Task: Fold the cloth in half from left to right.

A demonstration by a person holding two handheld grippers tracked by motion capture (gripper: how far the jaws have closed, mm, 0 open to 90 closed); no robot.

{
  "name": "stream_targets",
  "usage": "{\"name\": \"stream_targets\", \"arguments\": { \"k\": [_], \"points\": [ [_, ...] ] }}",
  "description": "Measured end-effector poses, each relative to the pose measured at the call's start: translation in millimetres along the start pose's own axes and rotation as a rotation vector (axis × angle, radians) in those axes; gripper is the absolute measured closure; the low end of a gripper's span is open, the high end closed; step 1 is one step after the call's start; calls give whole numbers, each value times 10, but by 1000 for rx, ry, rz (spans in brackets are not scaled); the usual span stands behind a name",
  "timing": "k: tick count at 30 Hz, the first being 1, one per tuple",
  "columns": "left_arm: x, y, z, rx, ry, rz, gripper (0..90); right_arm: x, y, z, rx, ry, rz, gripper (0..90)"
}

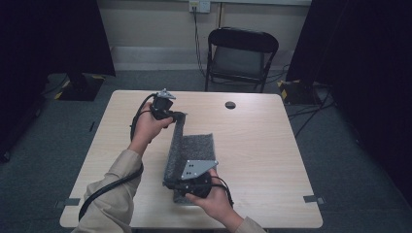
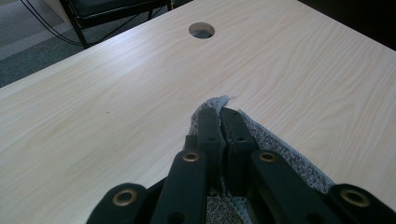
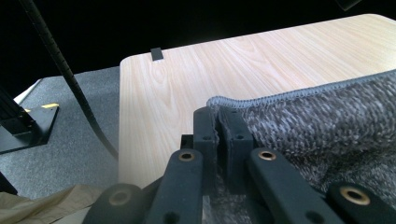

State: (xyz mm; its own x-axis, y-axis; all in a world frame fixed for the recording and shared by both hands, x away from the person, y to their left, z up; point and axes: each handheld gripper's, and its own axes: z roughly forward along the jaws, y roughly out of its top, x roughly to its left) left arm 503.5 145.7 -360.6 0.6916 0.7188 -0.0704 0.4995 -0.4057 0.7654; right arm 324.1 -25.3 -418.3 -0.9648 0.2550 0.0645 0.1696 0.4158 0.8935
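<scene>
I have the left gripper [image 2: 220, 114] clamped on the far corner of the grey cloth [image 1: 197, 145]; my right gripper [image 3: 218, 116] pinches its near corner; the cloth lies mid-table [image 1: 257, 141], left edge lifted.

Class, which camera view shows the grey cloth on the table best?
The high view: the grey cloth appears nearly whole on the table, held at two corners. The left gripper view gives one pinched corner; the right gripper view gives its stitched edge and weave close up.
</scene>
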Motion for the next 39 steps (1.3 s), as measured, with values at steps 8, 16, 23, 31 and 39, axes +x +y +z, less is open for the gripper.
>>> {"name": "stream_targets", "arguments": {
  "k": [8, 16, 23, 31, 39],
  "points": [
    [-58, 81, 1, -13, -14, 6, 876, -8, 18, -64, -9, -2, 1, 864],
    [-127, 156, 42, -15, -24, 19, 876, -25, -3, -148, -8, -13, 5, 863],
    [-194, 170, 180, 0, -40, 22, 876, -42, -83, -197, -1, -23, 15, 862],
    [-290, 148, 388, 22, -60, 26, 875, -89, -246, -277, 7, -34, 46, 860],
    [-394, 148, 548, 28, -80, 30, 872, -117, -380, -352, 13, -49, 64, 858]
  ]
}}
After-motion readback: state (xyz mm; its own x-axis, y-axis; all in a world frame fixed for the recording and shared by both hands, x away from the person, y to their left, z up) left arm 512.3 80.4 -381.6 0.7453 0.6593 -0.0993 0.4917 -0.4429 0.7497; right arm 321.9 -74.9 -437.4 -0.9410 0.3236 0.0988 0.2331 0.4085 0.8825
